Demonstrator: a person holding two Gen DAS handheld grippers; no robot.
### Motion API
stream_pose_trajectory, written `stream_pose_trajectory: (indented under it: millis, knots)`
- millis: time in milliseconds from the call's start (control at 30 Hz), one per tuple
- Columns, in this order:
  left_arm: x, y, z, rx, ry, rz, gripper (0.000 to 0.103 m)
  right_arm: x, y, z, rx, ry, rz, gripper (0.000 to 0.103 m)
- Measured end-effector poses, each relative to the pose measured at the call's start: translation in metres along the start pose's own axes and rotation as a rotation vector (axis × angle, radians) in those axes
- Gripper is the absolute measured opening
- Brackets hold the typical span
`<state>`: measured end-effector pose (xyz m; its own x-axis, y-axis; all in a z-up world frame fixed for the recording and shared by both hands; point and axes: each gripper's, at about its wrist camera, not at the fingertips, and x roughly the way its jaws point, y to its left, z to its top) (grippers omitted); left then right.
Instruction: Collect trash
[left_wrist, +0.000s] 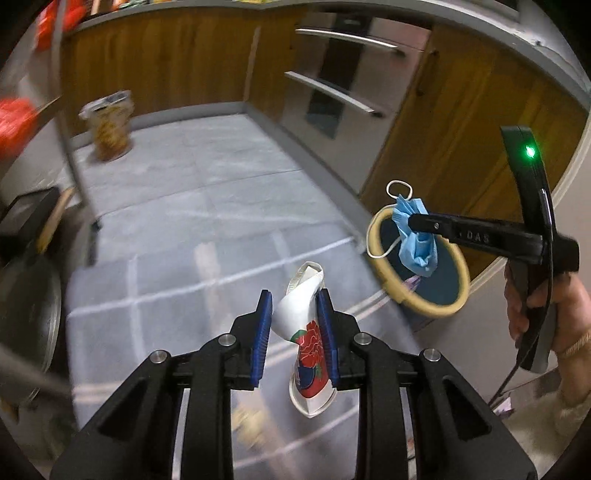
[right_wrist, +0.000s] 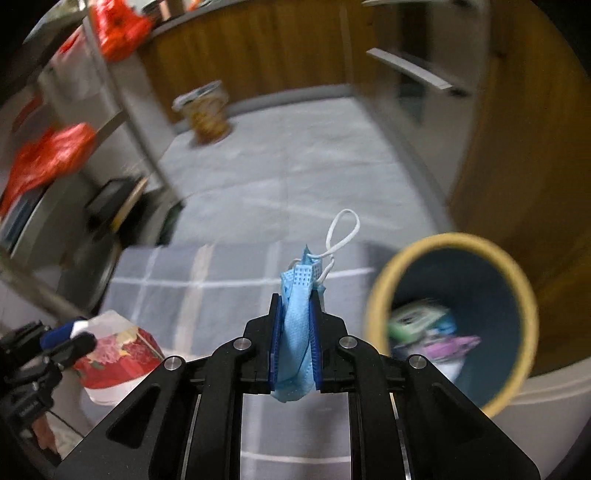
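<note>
left gripper (left_wrist: 294, 314) jaws pinch a crumpled flowered wrapper (left_wrist: 308, 343); right gripper (right_wrist: 294, 317) jaws clamp a blue face mask (right_wrist: 295, 332) beside the bin (right_wrist: 380, 295), above the grey rug (right_wrist: 221, 288).

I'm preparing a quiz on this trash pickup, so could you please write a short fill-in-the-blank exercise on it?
1. The right tongs are shut on a blue ____.
2. The left tongs grip a crumpled white carton printed with a red ____.
3. The bin has a ____ rim.
4. A printed cup stands on the ____.

Missing words: face mask; flower; yellow; floor

The right tool (left_wrist: 413, 221) bears raised letters reading roughly "DAS".
</note>
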<state>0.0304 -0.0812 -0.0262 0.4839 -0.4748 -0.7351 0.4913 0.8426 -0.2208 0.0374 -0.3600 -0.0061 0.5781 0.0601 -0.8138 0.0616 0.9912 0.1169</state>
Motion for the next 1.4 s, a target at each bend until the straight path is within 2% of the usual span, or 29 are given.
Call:
stream_pose_trajectory:
  millis: [133, 233, 400, 500, 767, 967, 1033, 1067, 1100, 1167, 1233, 1267, 1400]
  knots:
    - [0.036, -0.047, 0.030, 0.083, -0.020, -0.054, 0.025, -0.016, -0.045, 0.006, -0.008, -0.060, -0.117, 0.015]
    - [0.059, -0.082, 0.045, 0.142, -0.027, -0.095, 0.025, -0.023, -0.073, 0.007, -0.001, -0.093, -0.174, 0.015]
    - [0.107, -0.132, 0.057, 0.278, -0.012, -0.124, 0.025, -0.018, -0.110, 0.010, 0.064, -0.108, -0.211, 0.015]
    - [0.131, -0.153, 0.057, 0.319, 0.004, -0.154, 0.025, -0.006, -0.124, 0.013, 0.081, -0.087, -0.223, 0.015]
    - [0.184, -0.161, 0.047, 0.320, 0.063, -0.191, 0.025, 0.016, -0.121, 0.016, 0.083, -0.059, -0.250, 0.015]
    - [0.194, -0.163, 0.042, 0.336, 0.059, -0.225, 0.028, 0.020, -0.130, 0.012, 0.102, -0.046, -0.275, 0.018]
    - [0.192, -0.166, 0.041, 0.332, 0.046, -0.244, 0.039, 0.021, -0.131, 0.012, 0.104, -0.044, -0.278, 0.023]
    - [0.190, -0.166, 0.041, 0.334, 0.038, -0.248, 0.049, 0.021, -0.132, 0.012, 0.102, -0.045, -0.282, 0.023]
    - [0.188, -0.167, 0.041, 0.338, 0.031, -0.248, 0.053, 0.020, -0.131, 0.012, 0.102, -0.045, -0.284, 0.025]
    - [0.183, -0.166, 0.041, 0.349, 0.021, -0.245, 0.053, 0.019, -0.131, 0.013, 0.103, -0.049, -0.286, 0.029]
    - [0.175, -0.162, 0.040, 0.352, 0.016, -0.236, 0.053, 0.018, -0.130, 0.013, 0.106, -0.054, -0.289, 0.042]
    - [0.172, -0.162, 0.041, 0.350, 0.013, -0.235, 0.054, 0.017, -0.129, 0.013, 0.107, -0.060, -0.294, 0.045]
    - [0.154, -0.150, 0.043, 0.326, -0.003, -0.217, 0.063, 0.011, -0.125, 0.015, 0.102, -0.077, -0.302, 0.056]
